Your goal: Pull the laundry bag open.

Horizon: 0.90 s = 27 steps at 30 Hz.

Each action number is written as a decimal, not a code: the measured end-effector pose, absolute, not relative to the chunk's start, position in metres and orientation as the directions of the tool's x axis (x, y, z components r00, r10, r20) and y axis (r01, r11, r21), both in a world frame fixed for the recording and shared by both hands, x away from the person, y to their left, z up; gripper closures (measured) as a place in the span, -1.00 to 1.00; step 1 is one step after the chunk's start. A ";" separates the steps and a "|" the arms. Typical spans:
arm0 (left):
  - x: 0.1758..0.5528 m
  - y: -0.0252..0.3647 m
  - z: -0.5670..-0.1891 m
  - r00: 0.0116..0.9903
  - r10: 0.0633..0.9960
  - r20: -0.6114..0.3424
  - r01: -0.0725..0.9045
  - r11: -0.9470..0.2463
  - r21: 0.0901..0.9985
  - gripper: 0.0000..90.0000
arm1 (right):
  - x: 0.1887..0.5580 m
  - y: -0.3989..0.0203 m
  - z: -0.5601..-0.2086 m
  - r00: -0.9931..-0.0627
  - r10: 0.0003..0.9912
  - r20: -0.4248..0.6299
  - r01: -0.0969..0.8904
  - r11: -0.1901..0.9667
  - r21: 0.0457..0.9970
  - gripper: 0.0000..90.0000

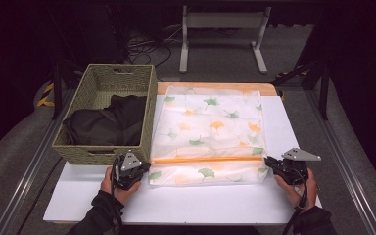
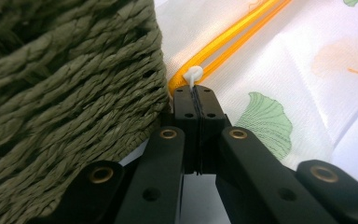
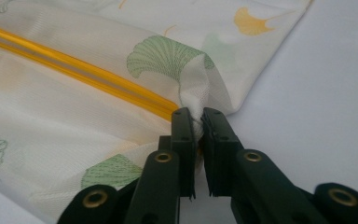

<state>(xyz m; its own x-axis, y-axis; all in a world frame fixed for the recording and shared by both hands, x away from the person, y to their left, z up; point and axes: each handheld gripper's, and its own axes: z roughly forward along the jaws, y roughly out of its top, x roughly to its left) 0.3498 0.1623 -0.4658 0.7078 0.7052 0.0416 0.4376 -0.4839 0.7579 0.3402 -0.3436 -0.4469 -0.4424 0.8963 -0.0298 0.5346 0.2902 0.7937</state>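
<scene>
Leaf-printed mesh bag (image 1: 208, 132) is lying flat on the white table (image 1: 200, 203), touching the woven basket (image 1: 103, 93) holding dark clothing (image 1: 107, 125). Left gripper (image 2: 195, 91) is clamping the white zipper pull (image 2: 194, 74) at the orange zipper (image 1: 205, 159)'s end. Right gripper (image 3: 198, 122) is pinching what looks like the bag's bunched corner fabric, jaws nearly together.

Count, table area: 1 woven basket (image 1: 90, 147), w/ 1 dark bundle of cloth (image 1: 105, 125) inside; separate pieces can't be told. 1 mesh laundry bag (image 1: 208, 132), leaf print. 1 orange zip (image 1: 205, 159) across it, w/ 1 white zip pull (image 2: 194, 74). 1 white board (image 1: 200, 200) under the lot. 2 grippers: 1 left gripper (image 1: 146, 166), 1 right gripper (image 1: 268, 160). 2 hands on them. 1 grey stand (image 1: 223, 34) beyond the table.
</scene>
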 end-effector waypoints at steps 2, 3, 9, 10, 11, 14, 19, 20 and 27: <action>0.346 0.164 -0.466 0.733 0.678 0.054 0.402 -0.497 0.769 0.98 | 0.341 -0.343 -0.448 -0.439 0.897 -0.044 0.544 0.305 0.781 0.68; 0.346 0.166 -0.466 0.741 0.669 0.053 0.394 -0.498 0.773 0.98 | 0.341 -0.344 -0.448 -0.437 0.898 -0.053 0.551 0.314 0.773 0.59; 0.339 0.173 -0.461 0.756 0.653 0.042 0.368 -0.477 0.798 0.76 | 0.333 -0.353 -0.447 -0.426 0.904 -0.037 0.549 0.291 0.784 0.25; 0.338 0.174 -0.460 0.758 0.650 0.051 0.359 -0.482 0.800 0.71 | 0.331 -0.355 -0.446 -0.428 0.904 -0.026 0.547 0.282 0.788 0.25; 0.336 0.175 -0.459 0.757 0.652 0.040 0.364 -0.472 0.803 0.64 | 0.330 -0.357 -0.446 -0.432 0.902 -0.017 0.542 0.274 0.794 0.25; 0.334 0.177 -0.457 0.752 0.657 0.057 0.355 -0.477 0.804 0.41 | 0.326 -0.356 -0.441 -0.438 0.899 -0.014 0.525 0.268 0.808 0.23; 0.329 0.190 -0.456 0.747 0.662 0.058 0.354 -0.471 0.808 0.04 | 0.319 -0.353 -0.432 -0.455 0.890 -0.026 0.487 0.273 0.830 0.27; 0.329 0.190 -0.456 0.747 0.662 0.058 0.354 -0.471 0.808 -0.02 | 0.319 -0.353 -0.432 -0.455 0.890 -0.026 0.487 0.273 0.830 0.27; 0.325 0.222 -0.457 0.699 0.715 0.022 0.397 -0.413 0.819 -0.38 | 0.316 -0.339 -0.416 -0.505 0.862 -0.047 0.435 0.301 0.849 0.42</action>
